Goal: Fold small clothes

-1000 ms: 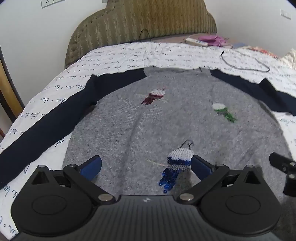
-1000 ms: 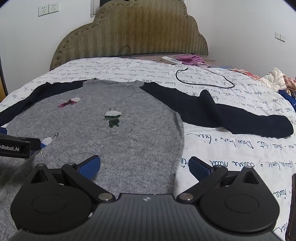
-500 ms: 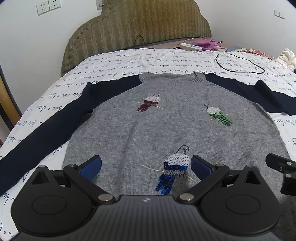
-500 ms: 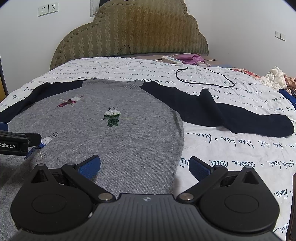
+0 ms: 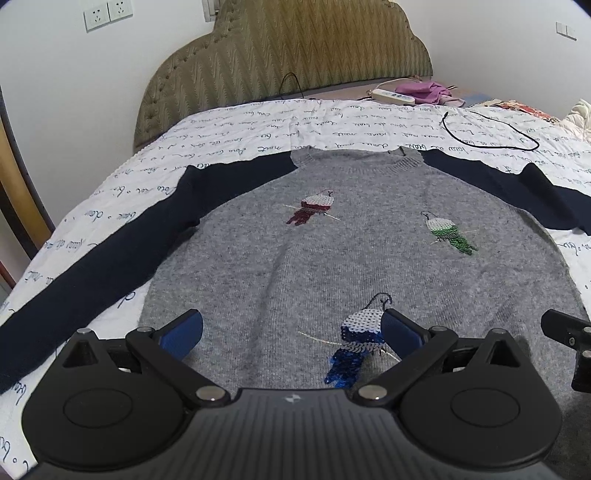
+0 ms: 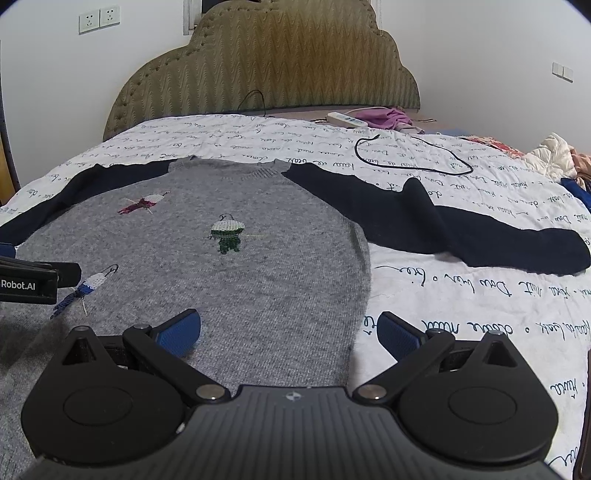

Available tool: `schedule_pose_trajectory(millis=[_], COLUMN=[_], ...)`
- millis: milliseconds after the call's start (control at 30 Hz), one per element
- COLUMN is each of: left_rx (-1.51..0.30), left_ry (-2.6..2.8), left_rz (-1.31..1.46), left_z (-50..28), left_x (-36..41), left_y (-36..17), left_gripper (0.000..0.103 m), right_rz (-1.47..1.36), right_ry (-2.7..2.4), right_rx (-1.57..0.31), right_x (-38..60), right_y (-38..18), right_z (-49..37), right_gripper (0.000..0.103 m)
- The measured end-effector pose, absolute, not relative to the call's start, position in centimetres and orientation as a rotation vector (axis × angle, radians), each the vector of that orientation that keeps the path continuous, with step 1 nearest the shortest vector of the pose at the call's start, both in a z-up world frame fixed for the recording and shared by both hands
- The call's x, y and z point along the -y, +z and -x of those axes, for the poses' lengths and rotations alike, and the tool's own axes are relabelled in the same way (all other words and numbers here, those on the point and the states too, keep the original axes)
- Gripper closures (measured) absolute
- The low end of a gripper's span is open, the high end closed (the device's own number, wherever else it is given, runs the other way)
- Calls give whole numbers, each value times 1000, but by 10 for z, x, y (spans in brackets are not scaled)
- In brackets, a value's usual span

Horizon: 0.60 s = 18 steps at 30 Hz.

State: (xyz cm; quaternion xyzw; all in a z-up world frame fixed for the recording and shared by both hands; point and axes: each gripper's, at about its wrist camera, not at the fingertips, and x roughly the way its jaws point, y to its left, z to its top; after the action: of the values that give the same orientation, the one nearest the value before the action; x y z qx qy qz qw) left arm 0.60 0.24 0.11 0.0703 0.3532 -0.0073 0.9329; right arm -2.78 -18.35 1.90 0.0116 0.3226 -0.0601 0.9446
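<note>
Sweater point(image 5: 332, 258) lay spread flat and face up on the bedspread point(image 5: 258, 125), a white cover printed with lines of cursive script. Its body was grey knit, its sleeves dark navy. The left sleeve point(image 5: 110, 258) ran out toward the near left edge of the bed, while the right sleeve point(image 6: 461, 229) stretched across the cover with a small raised fold partway along. Three sequined birds decorated the front: a maroon bird point(image 5: 314, 210) near the collar, a green bird point(image 5: 447, 232) to the right, and a blue bird point(image 5: 358, 339) low on the body.

The left gripper point(image 5: 291, 328) hovered over the lower part of the grey body with its jaws wide apart and nothing between them; its right blue pad point(image 5: 399, 332) sat just beside the blue bird. The right gripper point(image 6: 288, 328) was likewise spread wide and empty, straddling the sweater's right side edge, one pad over the grey knit and the other over the bedspread.

Farther back, a black cable point(image 6: 413, 155) looped on the cover, and a white power strip point(image 6: 345, 119) lay beside a purple cloth point(image 6: 388, 116) near the padded olive headboard point(image 6: 266, 66). Two wall sockets point(image 6: 99, 18) were set in the white wall.
</note>
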Motion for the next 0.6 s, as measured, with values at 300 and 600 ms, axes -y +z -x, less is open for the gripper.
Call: schedule_pose_trajectory(millis=[300,600], left_rx=[-732,-724], left_ry=[-7,-2], left_rz=[-147,-160], left_z=[-9,-15], left_x=[0,5], left_y=[-1,-1], left_gripper=[0,0], right_rz=[-47,-70], right_ry=[-103,-81], right_rx=[-644,-636], right_x=[187,191], right_y=[20,19], right_z=[29,27], right_gripper=[0,0])
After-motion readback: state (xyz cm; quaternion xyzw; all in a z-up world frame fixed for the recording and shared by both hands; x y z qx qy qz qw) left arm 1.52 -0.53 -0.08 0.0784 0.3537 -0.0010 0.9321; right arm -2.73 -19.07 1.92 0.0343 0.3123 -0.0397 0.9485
